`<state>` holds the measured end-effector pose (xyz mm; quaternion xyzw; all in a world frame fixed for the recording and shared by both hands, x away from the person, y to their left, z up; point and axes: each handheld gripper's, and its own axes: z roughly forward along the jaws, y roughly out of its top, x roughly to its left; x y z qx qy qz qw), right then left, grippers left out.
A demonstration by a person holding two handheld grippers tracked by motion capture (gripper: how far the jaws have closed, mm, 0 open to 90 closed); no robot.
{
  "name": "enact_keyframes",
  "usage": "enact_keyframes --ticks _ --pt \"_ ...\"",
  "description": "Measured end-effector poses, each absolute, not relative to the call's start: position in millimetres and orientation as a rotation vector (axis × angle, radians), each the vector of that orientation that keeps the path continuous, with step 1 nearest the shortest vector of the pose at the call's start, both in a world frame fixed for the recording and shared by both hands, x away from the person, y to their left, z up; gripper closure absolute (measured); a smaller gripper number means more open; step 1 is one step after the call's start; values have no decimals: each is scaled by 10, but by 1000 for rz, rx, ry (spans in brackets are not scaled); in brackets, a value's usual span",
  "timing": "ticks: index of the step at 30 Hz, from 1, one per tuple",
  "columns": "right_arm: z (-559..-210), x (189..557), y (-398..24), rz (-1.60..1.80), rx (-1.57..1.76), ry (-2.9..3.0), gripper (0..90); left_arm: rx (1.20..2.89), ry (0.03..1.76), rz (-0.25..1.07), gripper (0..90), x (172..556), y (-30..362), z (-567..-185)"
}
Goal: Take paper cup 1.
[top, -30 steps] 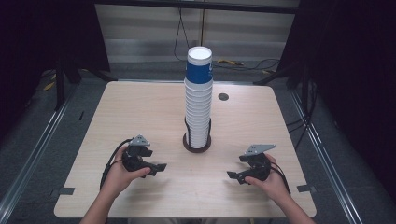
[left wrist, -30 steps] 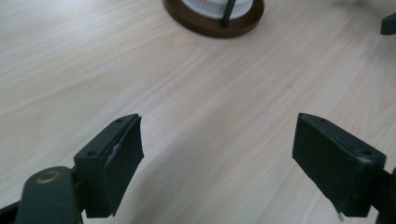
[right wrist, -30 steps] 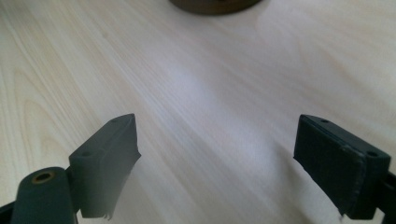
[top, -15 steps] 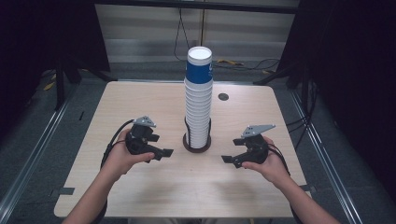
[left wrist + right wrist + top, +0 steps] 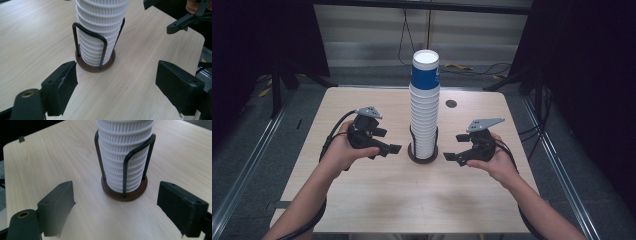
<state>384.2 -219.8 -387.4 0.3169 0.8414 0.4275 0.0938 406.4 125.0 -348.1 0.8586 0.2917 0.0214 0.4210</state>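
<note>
**White cup stack between two open grippers**

White ribbed cups form a tall cup stack [image 5: 424,117] that I see standing upright in the middle of the pale wooden table [image 5: 362,200], topped by a blue cup [image 5: 425,70] with a white rim. The stack sits in a holder [image 5: 422,152] with a round dark-brown base and thin black wire uprights that hug the lowest cups on both sides.

My left gripper [image 5: 389,149] hangs to the left of the holder, held in the left hand [image 5: 343,150], jaws pointing toward the stack. In the left gripper view its jaws stand wide apart with bare tabletop between them; the holder base lies just ahead and nothing is gripped. Those jaws have just been closing a little, yet nothing lies between them.

My right gripper [image 5: 453,150] mirrors it on the other side, held in the right hand [image 5: 497,162], jaws aimed at the stack from the right. In the right gripper view its jaws also stand wide, released, the holder and the lower cups centred beyond them and not touched.

Both grippers are near the holder but apart from it. A small dark round spot [image 5: 451,104] marks the table behind the stack to the right. Each gripper carries a grey three-cornered plate on top.
</note>
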Motion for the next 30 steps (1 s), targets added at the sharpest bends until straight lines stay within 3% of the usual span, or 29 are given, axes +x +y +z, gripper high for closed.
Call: enact_keyframes --ticks 30 --pt "-3349 4172 -1947 1268 842 2464 138 2163 679 140 175 4340 952 -2786"
